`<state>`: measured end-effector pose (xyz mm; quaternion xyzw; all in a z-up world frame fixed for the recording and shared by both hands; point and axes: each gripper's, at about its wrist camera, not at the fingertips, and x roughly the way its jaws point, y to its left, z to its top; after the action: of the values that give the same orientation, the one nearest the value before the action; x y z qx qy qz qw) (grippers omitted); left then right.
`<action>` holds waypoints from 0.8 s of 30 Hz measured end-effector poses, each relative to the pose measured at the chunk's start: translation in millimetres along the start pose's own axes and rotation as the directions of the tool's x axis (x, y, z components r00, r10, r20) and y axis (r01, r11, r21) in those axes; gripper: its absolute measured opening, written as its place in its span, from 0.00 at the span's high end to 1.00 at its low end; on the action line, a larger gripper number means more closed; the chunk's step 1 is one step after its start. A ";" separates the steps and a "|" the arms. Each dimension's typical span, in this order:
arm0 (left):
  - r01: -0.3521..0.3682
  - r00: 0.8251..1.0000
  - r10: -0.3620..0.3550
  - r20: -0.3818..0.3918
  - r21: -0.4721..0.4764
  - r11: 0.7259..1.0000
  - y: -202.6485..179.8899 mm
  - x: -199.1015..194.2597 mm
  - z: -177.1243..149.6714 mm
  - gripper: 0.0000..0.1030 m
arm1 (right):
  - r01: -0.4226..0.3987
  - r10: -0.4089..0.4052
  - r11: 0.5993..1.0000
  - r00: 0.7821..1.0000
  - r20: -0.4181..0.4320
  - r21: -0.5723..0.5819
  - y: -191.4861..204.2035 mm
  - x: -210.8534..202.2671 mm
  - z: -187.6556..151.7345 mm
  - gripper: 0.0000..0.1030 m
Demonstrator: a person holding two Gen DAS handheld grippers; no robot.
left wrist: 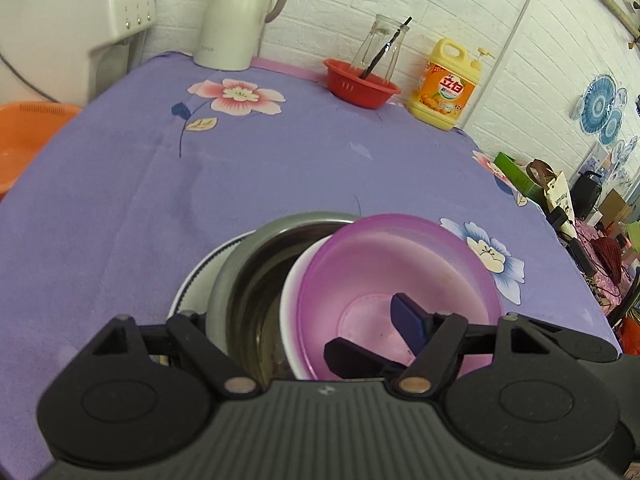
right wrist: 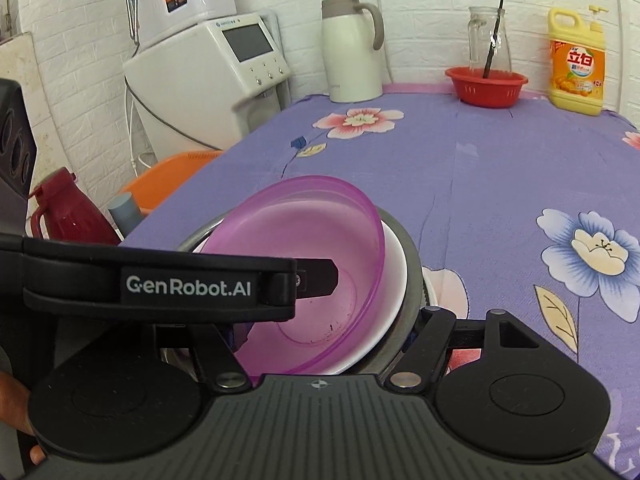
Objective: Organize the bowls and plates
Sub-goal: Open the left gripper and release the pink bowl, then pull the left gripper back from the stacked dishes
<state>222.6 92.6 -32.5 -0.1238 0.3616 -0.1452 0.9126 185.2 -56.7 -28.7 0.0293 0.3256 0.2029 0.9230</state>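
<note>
Carrying step, apparently: your left claw (left wrist: 298,320) and right claw (right wrist: 324,336) each clamp the rim of the bowl stack (left wrist: 400,264) at the table's (left wrist: 280,160) near edge; next, keep both level and set it down.

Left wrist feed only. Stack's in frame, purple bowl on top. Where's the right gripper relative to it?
Observer: The right gripper is right up against the stack. The purple bowl fills the space ahead of it, and its fingertips are hidden.
Operator: Anything past the table's left edge?
Observer: A red jug stands low beside the orange basin.
Operator: Person in shot?
Observer: Only part of a hand, in the lower left corner.
</note>
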 end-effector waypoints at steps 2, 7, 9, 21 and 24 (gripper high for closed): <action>0.018 1.000 -0.018 0.003 -0.006 1.000 4.3 0.2 -3.9 0.28 | 0.008 -0.008 1.000 1.000 -0.013 -0.006 1.8 2.8 -1.3 0.00; 0.031 0.999 -0.031 0.017 -0.006 1.000 6.6 -1.7 -6.6 0.24 | 0.012 -0.012 1.000 1.000 -0.017 -0.003 3.2 4.8 -3.2 0.00; 0.034 0.999 -0.034 0.023 -0.005 0.999 6.8 -2.0 -7.4 0.23 | 0.009 -0.009 1.000 1.000 -0.016 -0.005 3.3 5.7 -3.3 0.00; 0.044 0.996 -0.041 0.085 -0.037 0.998 6.1 -25.5 7.0 0.21 | 0.067 -0.058 0.995 0.992 0.114 -0.079 13.6 -13.3 5.9 0.00; 0.024 0.991 -0.022 0.133 -0.014 1.000 3.6 -39.5 14.0 0.19 | 0.087 -0.074 0.993 0.985 0.153 -0.081 10.9 -19.9 14.3 0.00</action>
<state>205.5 111.6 0.8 -0.1445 0.2996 -0.1441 0.9320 176.0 -53.4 -3.7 -0.0089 0.2470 0.1766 0.9527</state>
